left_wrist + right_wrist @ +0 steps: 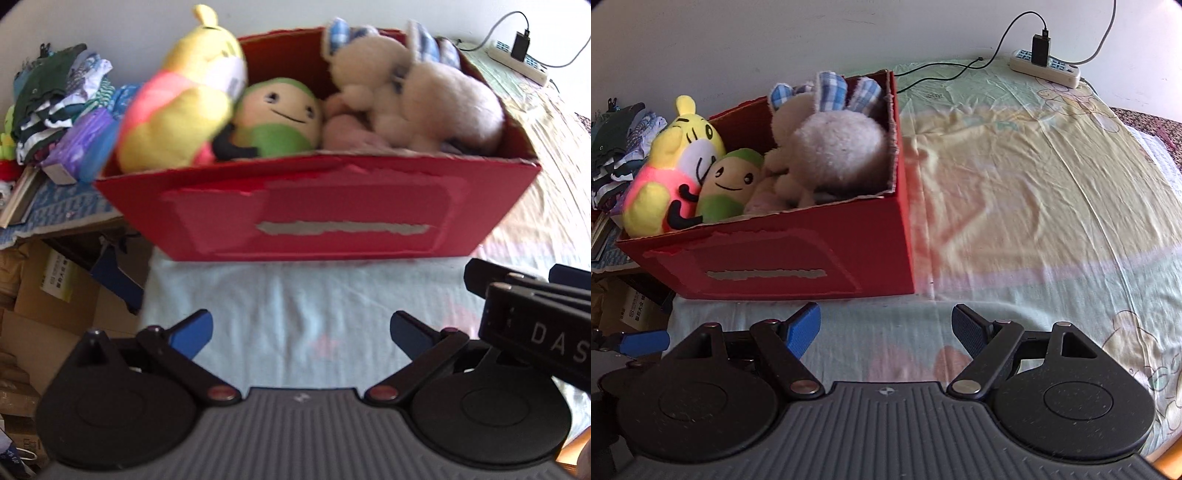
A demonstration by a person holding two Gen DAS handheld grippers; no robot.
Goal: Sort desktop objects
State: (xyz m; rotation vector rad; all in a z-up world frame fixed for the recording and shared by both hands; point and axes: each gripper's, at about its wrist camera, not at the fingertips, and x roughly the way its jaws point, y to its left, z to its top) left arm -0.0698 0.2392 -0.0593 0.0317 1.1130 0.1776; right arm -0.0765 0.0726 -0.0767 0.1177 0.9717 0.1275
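Observation:
A red cardboard box [314,218] [798,266] stands on the bed sheet. It holds a yellow and pink plush [177,110] [668,177], a green-hooded plush [277,118] [731,184] and a cream rabbit plush with blue checked ears [413,96] [831,147]. My left gripper [301,332] is open and empty in front of the box. My right gripper [886,328] is open and empty near the box's front right corner. The right gripper's body [535,314] shows at the right of the left wrist view. A left fingertip [646,341] shows at the left of the right wrist view.
A pile of folded clothes [55,110] [617,147] lies left of the box. Cardboard boxes [55,295] stand below the bed's left edge. A white power strip with a black charger [1045,62] [521,55] lies at the back right. The patterned sheet [1034,184] stretches right of the box.

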